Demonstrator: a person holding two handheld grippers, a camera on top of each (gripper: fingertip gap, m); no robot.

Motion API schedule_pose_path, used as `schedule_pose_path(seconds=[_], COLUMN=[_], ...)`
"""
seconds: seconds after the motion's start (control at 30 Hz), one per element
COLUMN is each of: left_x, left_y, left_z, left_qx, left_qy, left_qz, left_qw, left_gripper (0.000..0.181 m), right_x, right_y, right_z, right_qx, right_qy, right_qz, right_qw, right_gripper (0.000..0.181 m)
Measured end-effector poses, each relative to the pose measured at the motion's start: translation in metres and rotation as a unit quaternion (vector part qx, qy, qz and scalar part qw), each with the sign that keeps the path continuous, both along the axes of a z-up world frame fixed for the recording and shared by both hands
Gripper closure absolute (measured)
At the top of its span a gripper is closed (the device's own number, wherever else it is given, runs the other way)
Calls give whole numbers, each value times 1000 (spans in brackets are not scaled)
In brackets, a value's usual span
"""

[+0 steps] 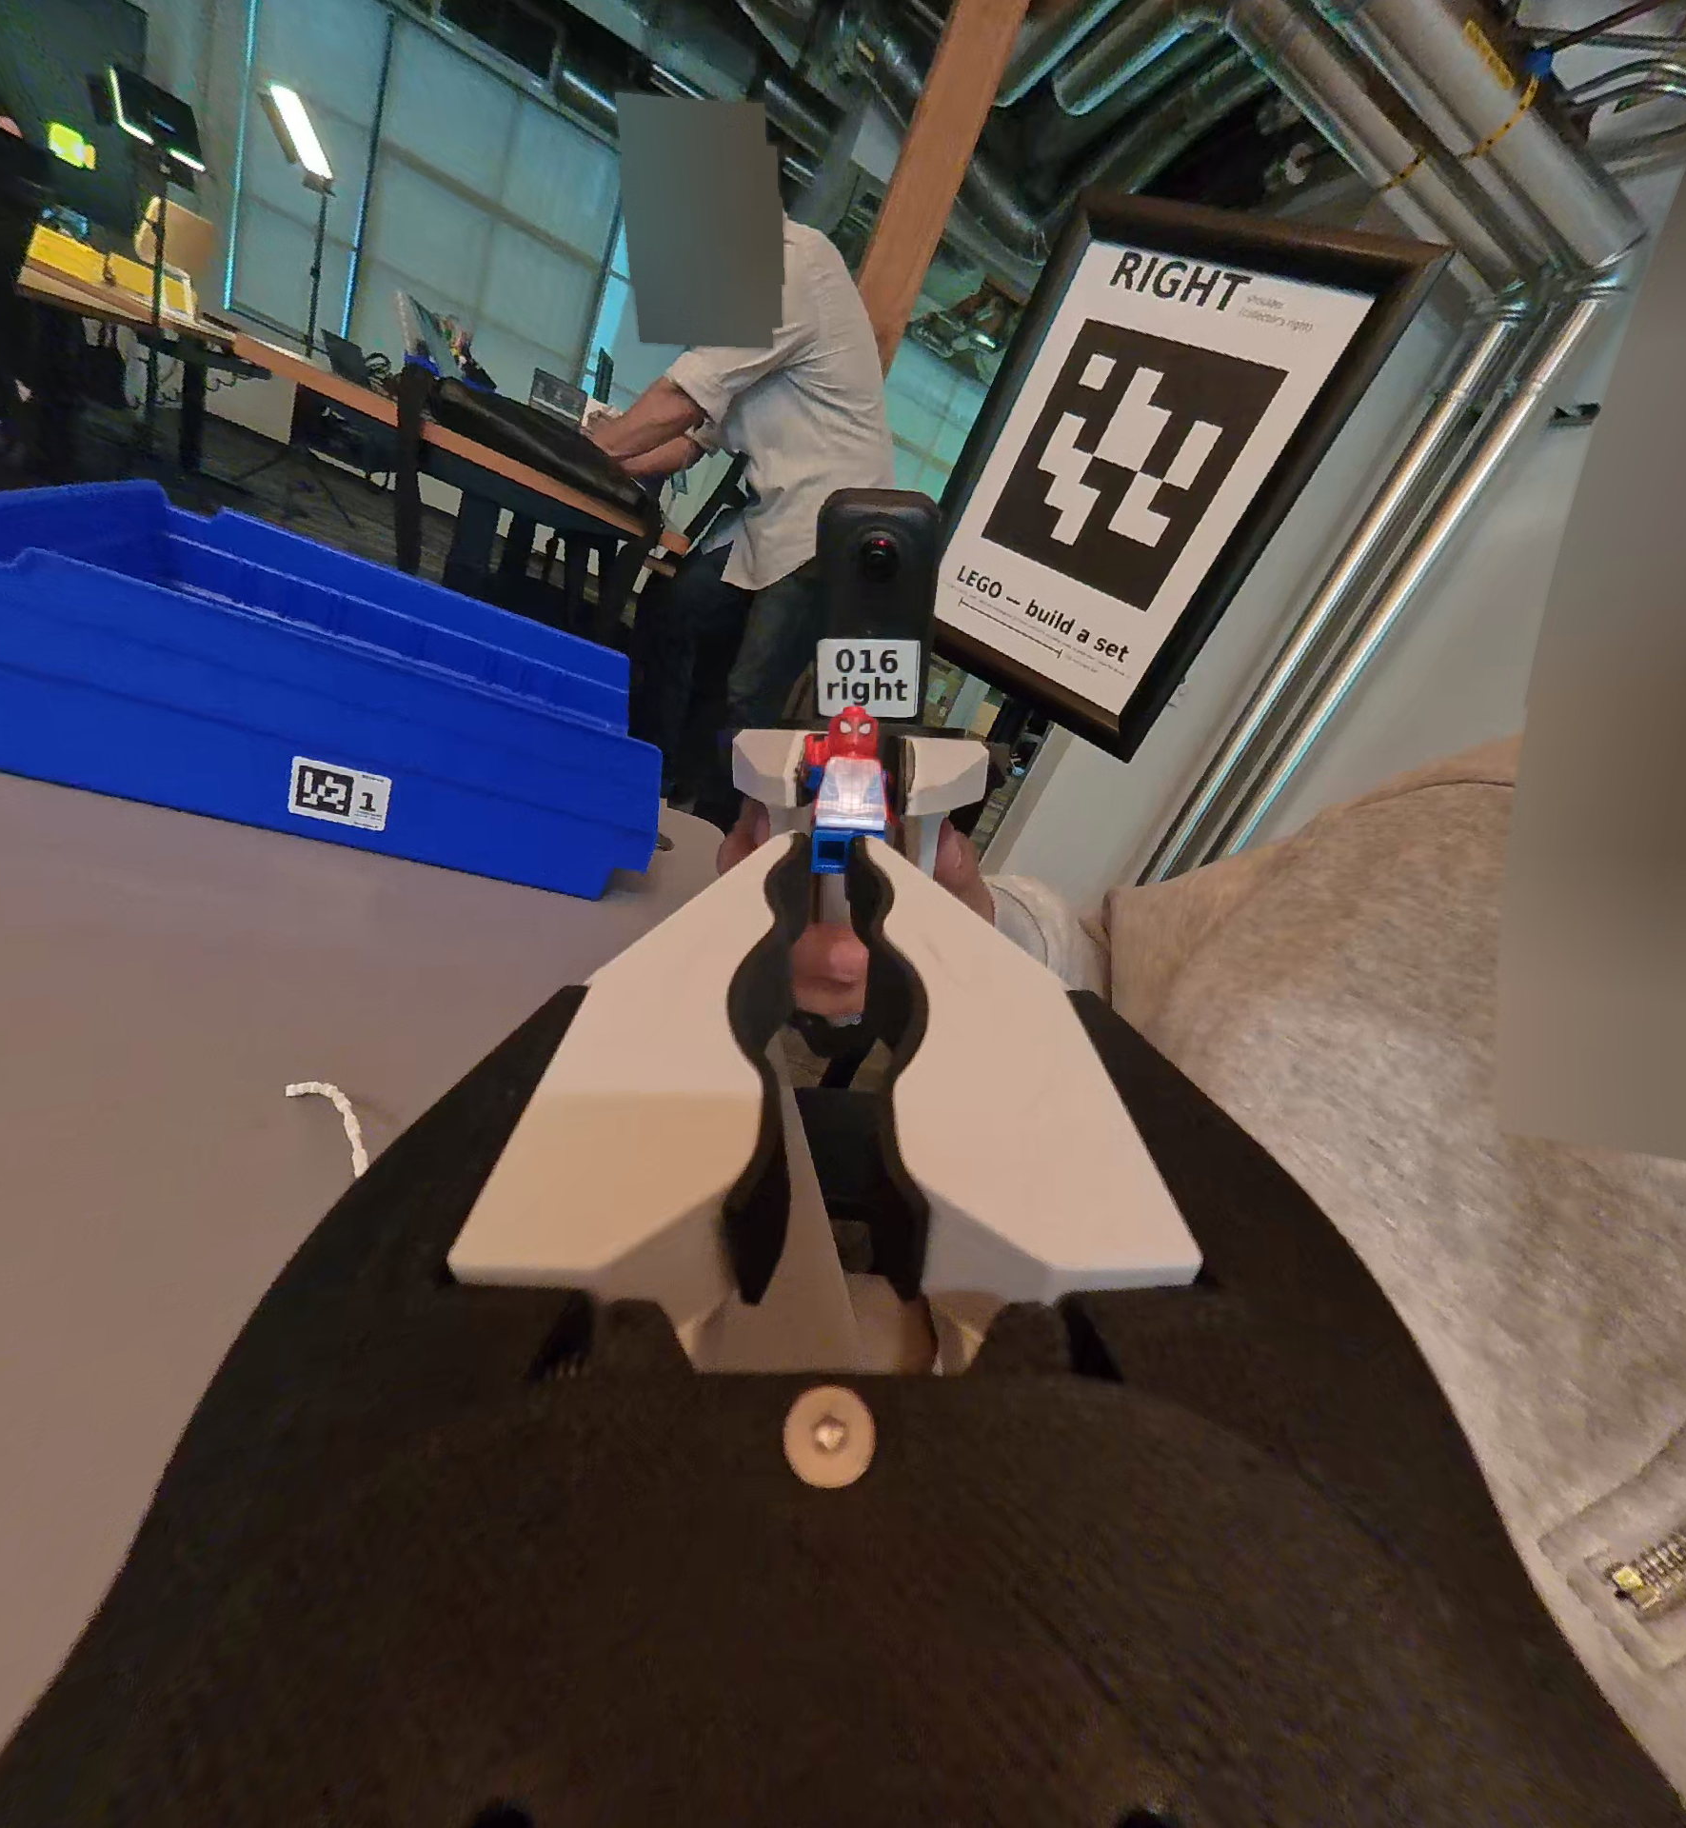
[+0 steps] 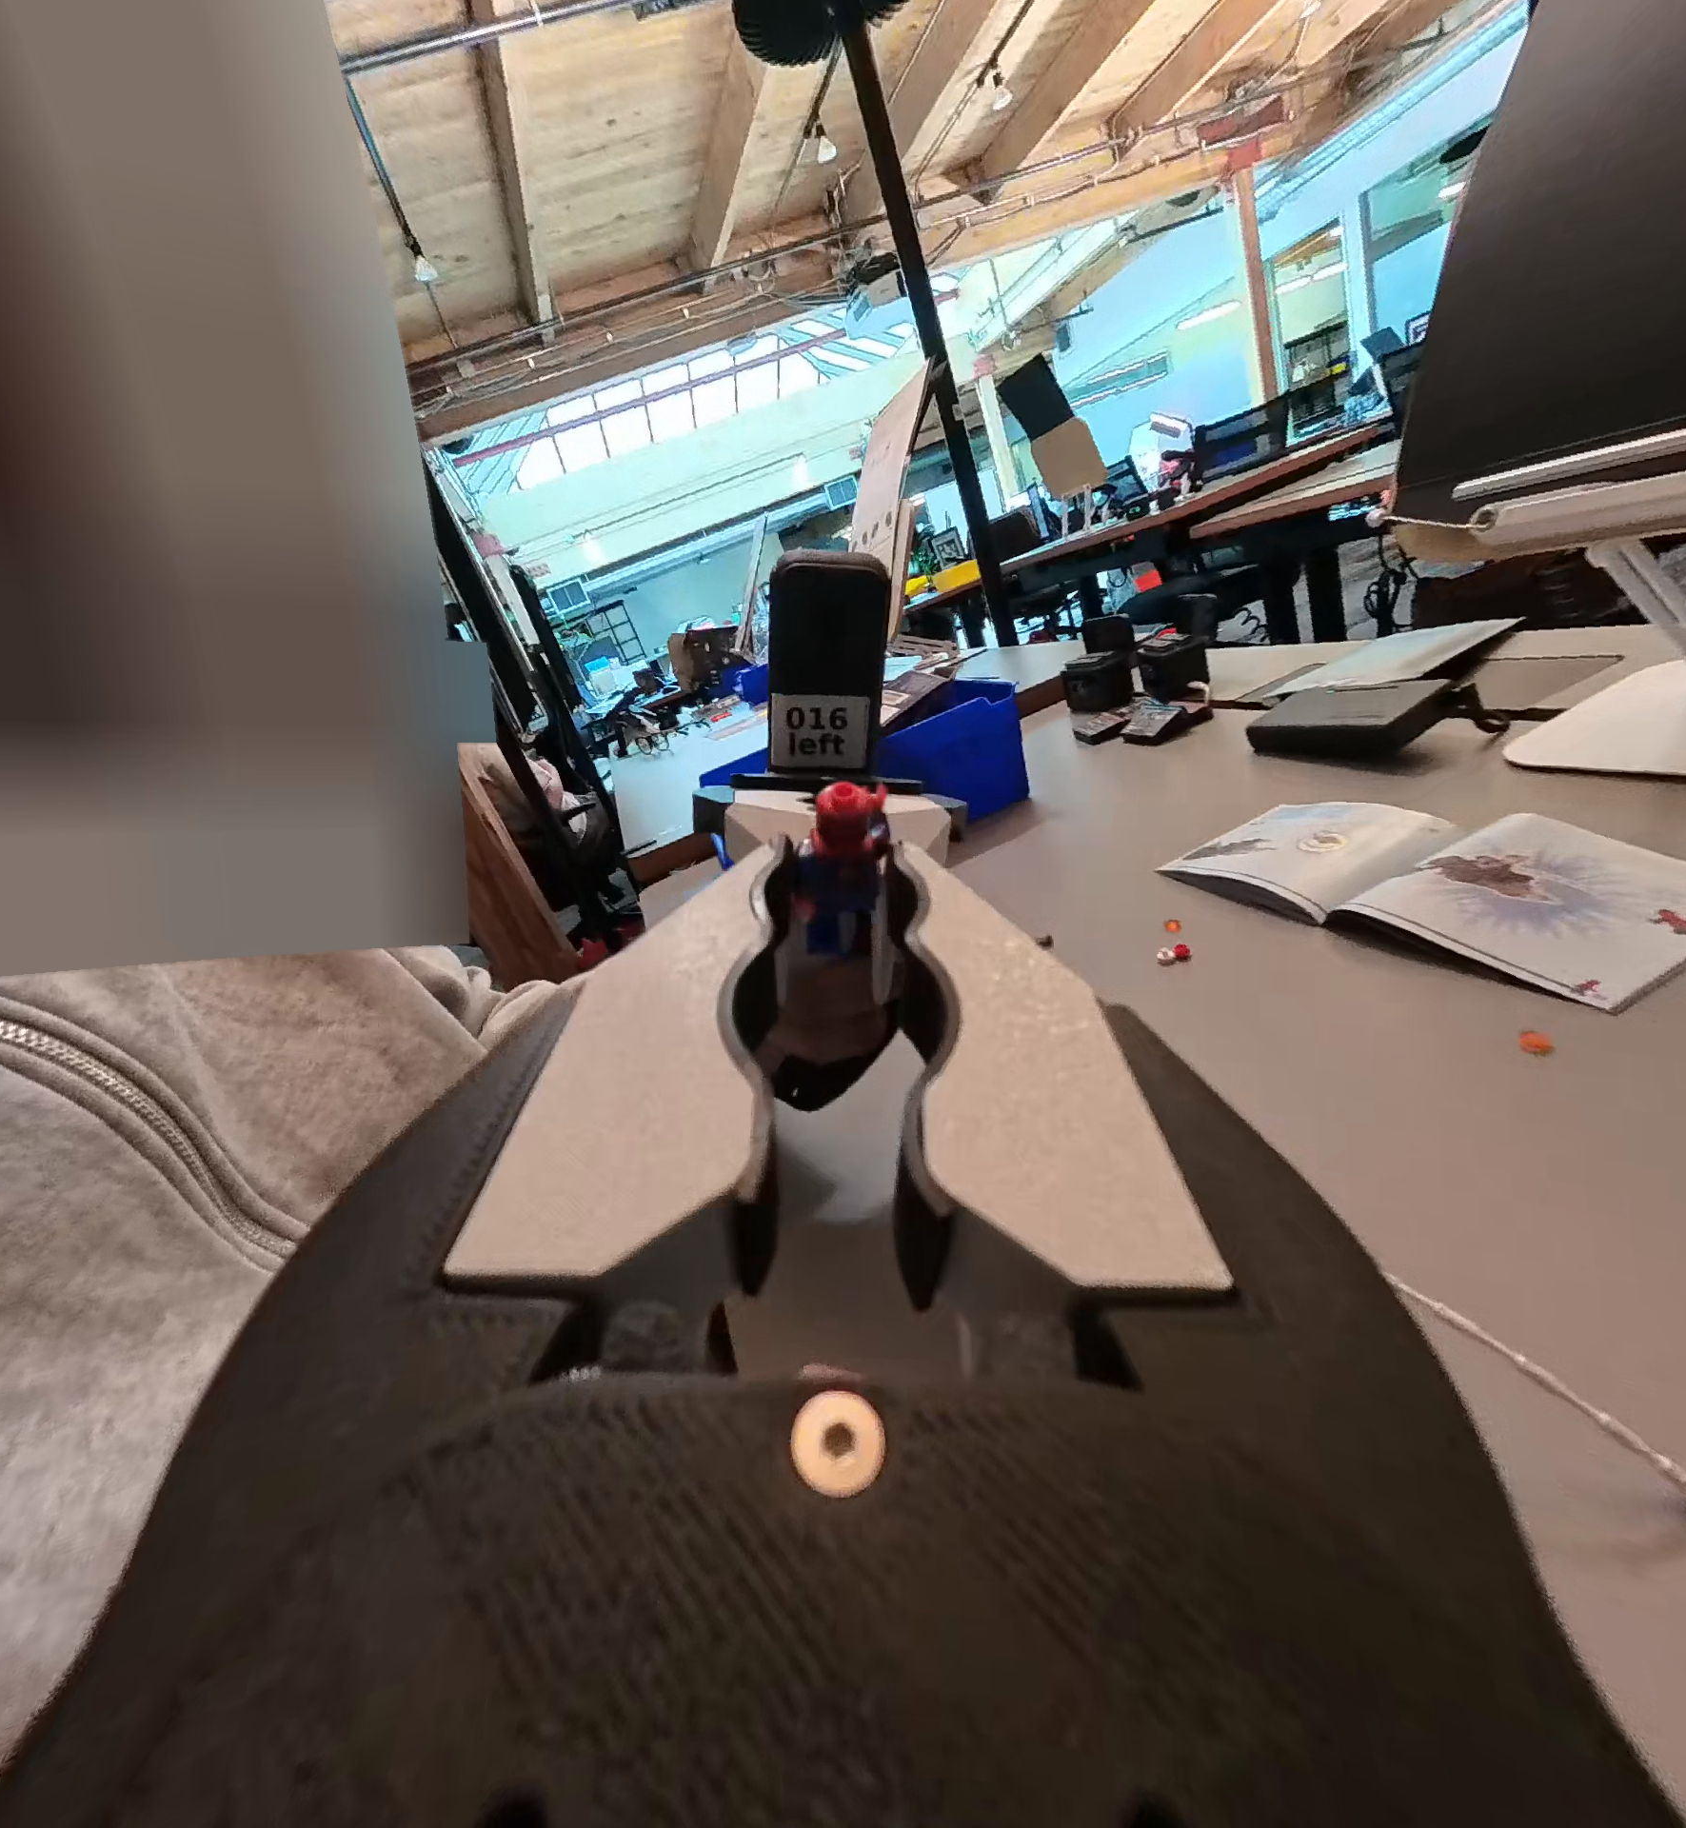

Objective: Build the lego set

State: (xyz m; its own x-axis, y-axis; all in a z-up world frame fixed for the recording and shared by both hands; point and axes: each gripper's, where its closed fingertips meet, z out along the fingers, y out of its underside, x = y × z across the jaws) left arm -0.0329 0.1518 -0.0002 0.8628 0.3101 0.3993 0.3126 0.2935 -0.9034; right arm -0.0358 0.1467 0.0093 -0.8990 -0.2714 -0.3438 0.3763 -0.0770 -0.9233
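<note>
Red-and-blue minifigure [image 1: 846, 791], upright, held between both grippers above the tabletop [image 1: 126, 989]. Left gripper [image 1: 834, 859] fingers narrow, clamping its legs. Right gripper [image 2: 834, 880] fingers narrow on its torso.

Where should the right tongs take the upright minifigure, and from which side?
Grip the minifigure mid-body, across its flat flanks, coming from opposite the left tongs. Those already pinch the blue legs, and the round red head gives no flat faces.
</note>
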Motion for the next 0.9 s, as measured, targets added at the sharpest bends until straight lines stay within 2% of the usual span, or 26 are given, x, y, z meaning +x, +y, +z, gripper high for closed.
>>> schedule_pose_path(seconds=[0.5, 0.67, 0.9], left_x=[-1, -3, -6], left_y=[1, 0, 1], left_z=[1, 0, -4], left_qx=[16, 11, -20], left_qy=[0, 15, 58], left_qz=[9, 34, 101], left_qw=[1000, 999, 993], left_gripper=[176, 176, 176], right_x=[-3, -6, -12], right_y=[-4, -5, -7], right_z=[6, 5, 2], right_qx=[-18, -34, -56], right_qy=[-31, -84, -164], right_qz=[-20, -16, -14], right_qw=[999, 996, 985], right_gripper=[167, 168, 168])
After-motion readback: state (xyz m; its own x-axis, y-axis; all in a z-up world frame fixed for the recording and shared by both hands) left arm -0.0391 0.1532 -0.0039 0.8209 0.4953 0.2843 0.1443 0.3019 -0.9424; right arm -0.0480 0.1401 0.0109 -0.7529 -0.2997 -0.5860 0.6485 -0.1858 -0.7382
